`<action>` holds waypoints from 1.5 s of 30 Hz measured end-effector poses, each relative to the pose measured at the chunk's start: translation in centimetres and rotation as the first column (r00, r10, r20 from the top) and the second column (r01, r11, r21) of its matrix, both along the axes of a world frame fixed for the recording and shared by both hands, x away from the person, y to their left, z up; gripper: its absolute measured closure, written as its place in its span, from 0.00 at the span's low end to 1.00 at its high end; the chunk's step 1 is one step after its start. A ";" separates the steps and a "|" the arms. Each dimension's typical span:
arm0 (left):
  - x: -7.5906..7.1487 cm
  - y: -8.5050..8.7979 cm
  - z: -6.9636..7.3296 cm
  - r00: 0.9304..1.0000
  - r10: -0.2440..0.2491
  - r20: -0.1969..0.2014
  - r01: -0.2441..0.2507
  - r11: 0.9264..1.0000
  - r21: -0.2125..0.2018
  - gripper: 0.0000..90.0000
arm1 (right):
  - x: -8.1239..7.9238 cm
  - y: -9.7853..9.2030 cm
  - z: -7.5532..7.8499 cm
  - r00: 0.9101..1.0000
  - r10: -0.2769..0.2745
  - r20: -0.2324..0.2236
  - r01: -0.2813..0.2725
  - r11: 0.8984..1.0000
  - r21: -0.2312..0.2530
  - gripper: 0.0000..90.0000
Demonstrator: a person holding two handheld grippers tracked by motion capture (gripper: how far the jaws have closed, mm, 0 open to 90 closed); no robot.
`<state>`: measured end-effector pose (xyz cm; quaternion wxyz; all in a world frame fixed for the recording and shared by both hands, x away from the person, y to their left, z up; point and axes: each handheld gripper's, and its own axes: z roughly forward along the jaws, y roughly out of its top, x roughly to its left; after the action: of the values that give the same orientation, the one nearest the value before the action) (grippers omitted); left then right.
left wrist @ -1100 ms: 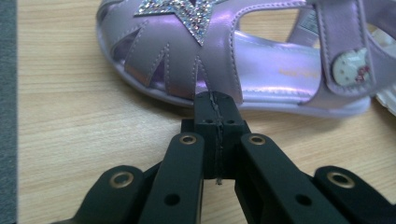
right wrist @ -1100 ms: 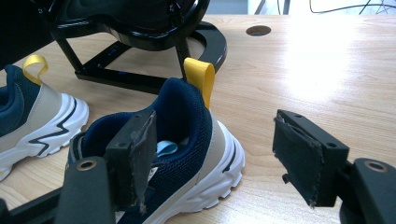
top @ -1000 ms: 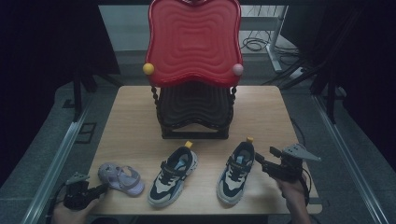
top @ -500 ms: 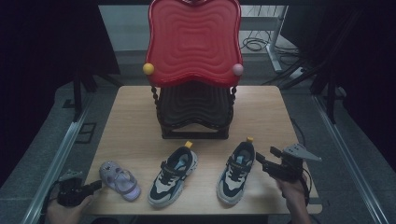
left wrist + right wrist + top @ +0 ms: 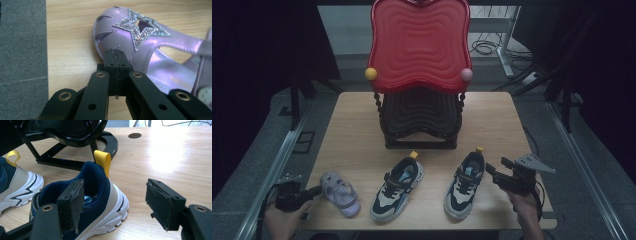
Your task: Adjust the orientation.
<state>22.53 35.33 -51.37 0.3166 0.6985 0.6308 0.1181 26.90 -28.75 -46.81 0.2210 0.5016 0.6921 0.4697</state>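
Risk of a nudged sandal and a tipped sneaker at the near edge of the table (image 5: 362, 125).

Left gripper (image 5: 116, 55) has its jaws clenched together with nothing between them, tips right at the toe rim of the purple sandal (image 5: 140, 42), which lies near the table's front left corner, close to the edge; a push from those closed tips would probably slide it off line or toward the drop rather than pick it up. Right gripper (image 5: 117, 202) is released, jaws spread wide just beside the heel of the right sneaker (image 5: 85, 195), one pad close to its collar; a closing squeeze on the soft mesh could roll the shoe over or knock it toward the left sneaker (image 5: 398, 187) near it.
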 end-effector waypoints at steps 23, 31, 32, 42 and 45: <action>4.2 -0.4 0.8 0.994 -0.093 -0.051 0.095 0.995 0.040 1.00 | 0.0 0.1 -0.1 1.000 0.005 0.002 -0.005 1.000 0.008 0.35; 5.3 -0.8 0.9 0.993 -0.107 -0.054 0.110 0.993 0.038 1.00 | 0.0 0.2 -0.1 1.000 0.013 0.008 -0.013 1.000 0.010 0.35; 5.6 -0.9 0.9 0.992 -0.112 -0.057 0.115 0.993 0.038 1.00 | 0.0 0.2 -0.1 1.000 0.014 0.011 -0.014 1.000 0.006 0.35; 6.0 -1.6 2.0 0.991 -0.136 -0.010 0.136 0.990 0.047 0.90 | -0.1 0.1 -0.1 1.000 0.005 0.010 -0.005 1.000 0.003 0.35; 5.6 -2.1 3.0 0.990 -0.138 0.042 0.136 0.989 0.053 0.82 | -0.2 0.2 0.0 1.000 0.005 0.012 -0.005 1.000 0.006 0.35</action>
<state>28.10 33.19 -48.36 0.3207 0.7449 0.5709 0.1276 26.73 -28.60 -46.78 0.2226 0.4976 0.6906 0.4753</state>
